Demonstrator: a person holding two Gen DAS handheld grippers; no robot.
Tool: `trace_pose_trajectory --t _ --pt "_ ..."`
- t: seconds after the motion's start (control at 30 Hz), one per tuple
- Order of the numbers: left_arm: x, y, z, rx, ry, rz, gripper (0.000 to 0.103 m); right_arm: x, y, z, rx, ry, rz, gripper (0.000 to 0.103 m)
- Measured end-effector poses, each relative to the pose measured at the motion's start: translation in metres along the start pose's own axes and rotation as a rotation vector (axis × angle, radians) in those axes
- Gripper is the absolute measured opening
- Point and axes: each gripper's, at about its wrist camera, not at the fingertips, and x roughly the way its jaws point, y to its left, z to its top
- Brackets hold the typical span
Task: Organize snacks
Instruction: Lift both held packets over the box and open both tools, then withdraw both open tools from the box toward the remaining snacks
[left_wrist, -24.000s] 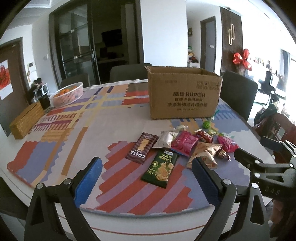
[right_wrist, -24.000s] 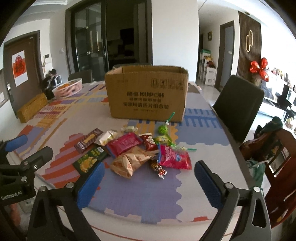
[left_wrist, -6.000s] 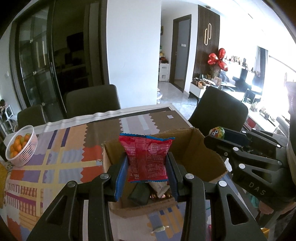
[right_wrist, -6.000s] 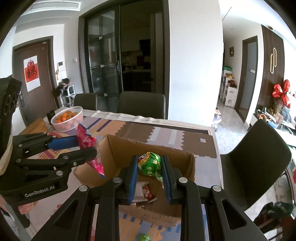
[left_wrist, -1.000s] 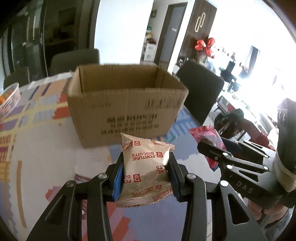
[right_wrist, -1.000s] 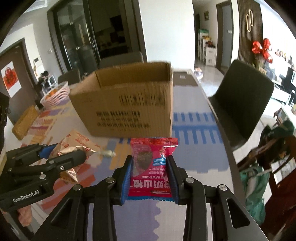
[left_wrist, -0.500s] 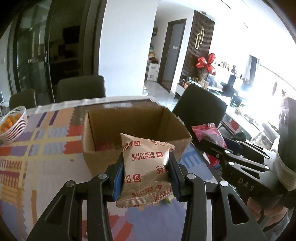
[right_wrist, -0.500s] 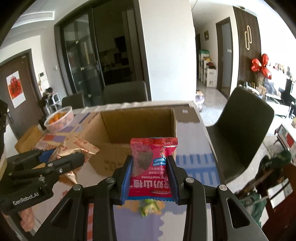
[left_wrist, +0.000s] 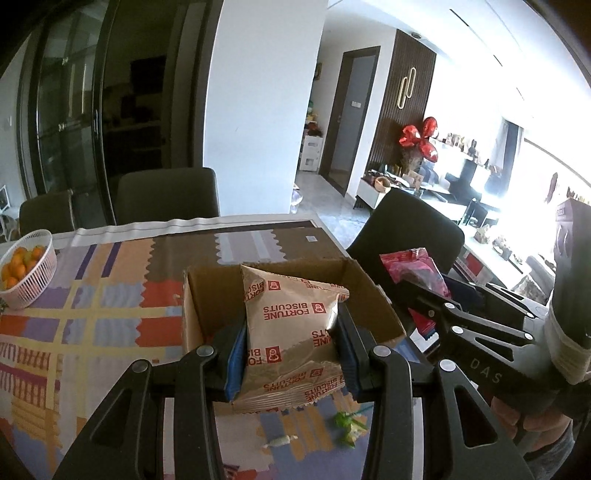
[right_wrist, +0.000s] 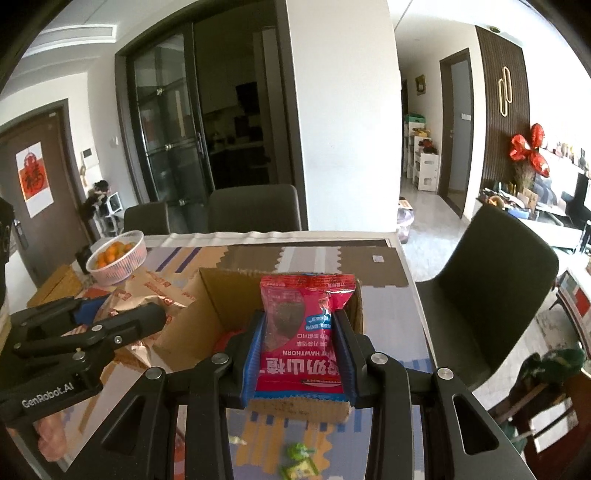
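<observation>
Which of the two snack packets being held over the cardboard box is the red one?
The red hawthorn snack packet, clamped in the right gripper. The left gripper holds a tan Fortune Biscuits packet instead.

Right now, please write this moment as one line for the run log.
left tongs: shut on biscuit packet | right tongs: shut on hawthorn packet | both held above open cardboard box | not released

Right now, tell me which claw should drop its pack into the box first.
Either could, but right looks slightly better placed. The right claw holds the red pack squarely before the box opening. The left claw with its biscuit pack also faces the opening, so the edge is slim.
</observation>
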Motion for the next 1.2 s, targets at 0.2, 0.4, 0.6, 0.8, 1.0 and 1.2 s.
trace_pose_trajectory --t 0.2,0.4,0.6,0.8,1.0,1.2 --pt "0.024 0.011 0.013 -0.015 0.048 0.004 0.042 0.022 -0.001 0.015 -0.014 0.028 -0.006 0.037" --pt "0.047 0.015 0.016 -0.005 0.097 0.027 0.042 0.047 -0.001 0.018 -0.020 0.076 -0.002 0.037" --pt "0.069 0.019 0.014 0.000 0.140 0.045 0.042 0.066 -0.002 0.015 -0.048 0.120 -0.017 0.037" --pt "0.083 0.017 0.012 0.033 0.173 0.076 0.057 0.077 -0.004 0.012 -0.049 0.145 -0.021 0.037" --pt "0.068 0.015 0.007 0.019 0.145 0.086 0.068 0.073 -0.008 0.009 -0.028 0.144 -0.041 0.055" --pt "0.039 0.005 0.000 0.056 0.083 0.100 0.073 0.052 -0.009 0.003 -0.023 0.119 -0.033 0.055"
